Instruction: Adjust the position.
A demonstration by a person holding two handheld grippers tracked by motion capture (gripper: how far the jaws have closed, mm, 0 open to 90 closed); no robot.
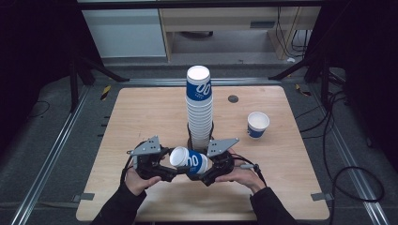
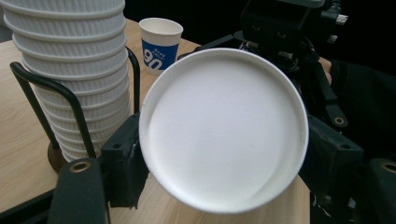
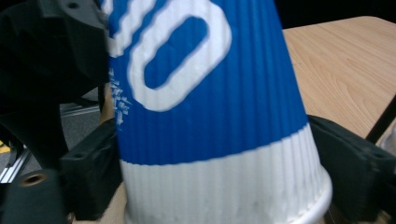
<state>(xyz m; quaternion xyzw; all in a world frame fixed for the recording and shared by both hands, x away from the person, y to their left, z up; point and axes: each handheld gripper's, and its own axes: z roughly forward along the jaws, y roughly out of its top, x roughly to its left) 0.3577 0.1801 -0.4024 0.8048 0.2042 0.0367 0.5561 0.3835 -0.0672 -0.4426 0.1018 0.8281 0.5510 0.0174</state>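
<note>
A blue-and-white paper cup [image 1: 190, 161] lies on its side in the air between both grippers, above the table's near middle. Its white base [image 2: 224, 126] faces my left gripper [image 1: 174, 168], whose jaws touch the base's rim on either side. Its wide mouth end [image 3: 224, 186] points at my right gripper [image 1: 202, 174], whose two black jaws press the ribbed white wall just above the rim. Just behind stands a tall stack of matching cups [image 1: 199, 108] in a black wire holder [image 2: 74, 107].
A single cup [image 1: 257, 124] stands upright at the right of the wooden table [image 1: 141, 117]. A small dark disc [image 1: 233, 99] lies near the far edge. Metal rails and cables run along both sides of the table.
</note>
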